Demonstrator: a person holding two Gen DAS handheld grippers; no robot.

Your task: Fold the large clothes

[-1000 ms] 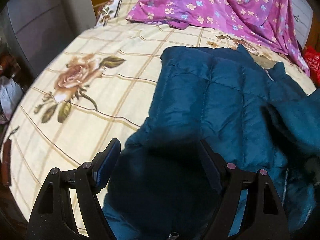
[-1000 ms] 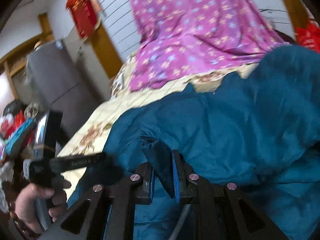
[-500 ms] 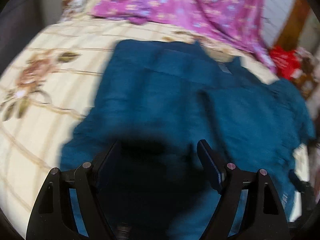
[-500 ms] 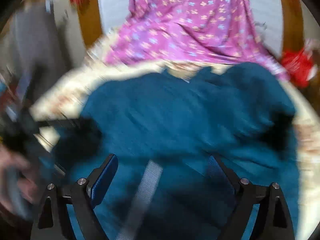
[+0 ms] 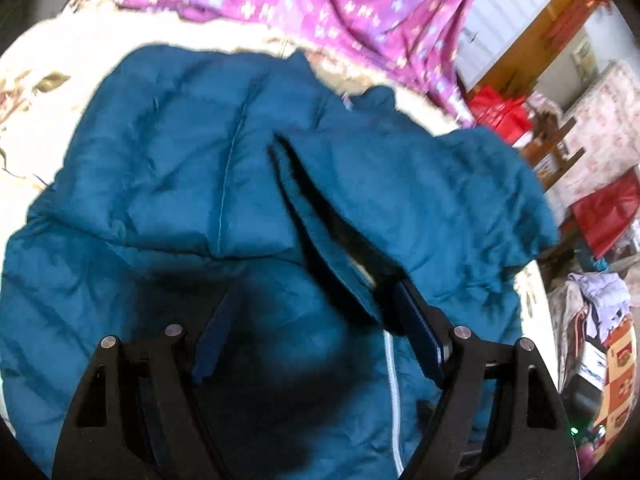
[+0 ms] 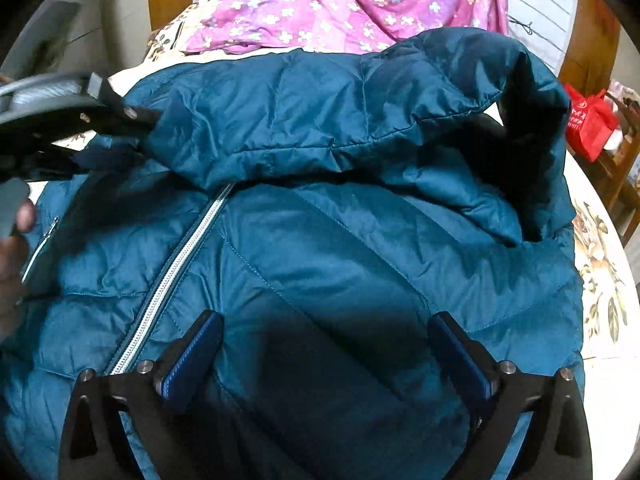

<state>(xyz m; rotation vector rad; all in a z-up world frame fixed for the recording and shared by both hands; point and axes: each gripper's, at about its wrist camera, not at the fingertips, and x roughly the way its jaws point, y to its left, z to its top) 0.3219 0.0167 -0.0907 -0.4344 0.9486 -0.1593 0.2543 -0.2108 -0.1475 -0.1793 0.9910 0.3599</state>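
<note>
A large teal quilted jacket (image 5: 200,152) lies on the bed, filling both views. In the right wrist view the jacket (image 6: 360,260) shows its white front zipper (image 6: 176,272), with one part folded across the top (image 6: 320,120). My left gripper (image 5: 316,332) is open just above the jacket, a fold of fabric lying against its right finger. It also shows in the right wrist view (image 6: 80,128) at the jacket's left edge. My right gripper (image 6: 324,356) is open and empty above the jacket's front.
The bed has a cream floral sheet (image 6: 600,272). A purple flowered cloth (image 6: 340,4) lies at the head of the bed. Red bags (image 5: 500,112) and cluttered furniture stand beyond the bed's right side. A grey chair (image 6: 48,40) stands to the left.
My right gripper has opened and let go of the jacket fabric. Both grippers have moved to the right over the jacket. A part of the jacket now lies folded across the top.
</note>
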